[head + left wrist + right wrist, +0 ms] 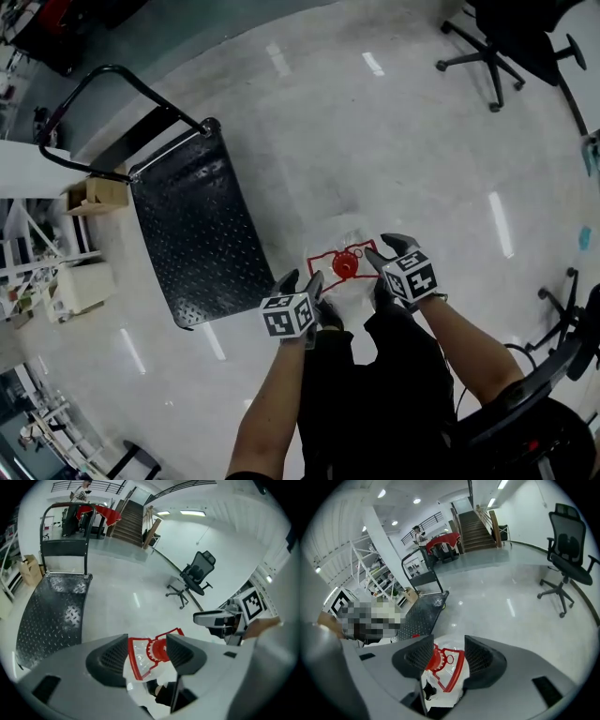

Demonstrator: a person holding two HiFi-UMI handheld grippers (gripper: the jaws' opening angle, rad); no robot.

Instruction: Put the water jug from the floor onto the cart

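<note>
The water jug (345,251) is clear plastic with a red cap and a red carrying frame, and it stands on the pale floor just in front of my feet. The black checker-plate cart (202,234) lies to its left, handle (103,75) at the far end. My left gripper (301,281) is open at the jug's left and my right gripper (386,250) is open at its right. In the left gripper view the red cap (158,649) shows between the spread jaws of the left gripper (147,652). The right gripper (447,656) frames the red handle (455,670) the same way.
A cardboard box (98,195) and white shelving (37,253) stand left of the cart. Office chairs stand at the far right (502,47) and near right (553,375). A staircase (129,520) and a distant person are beyond the cart (47,616).
</note>
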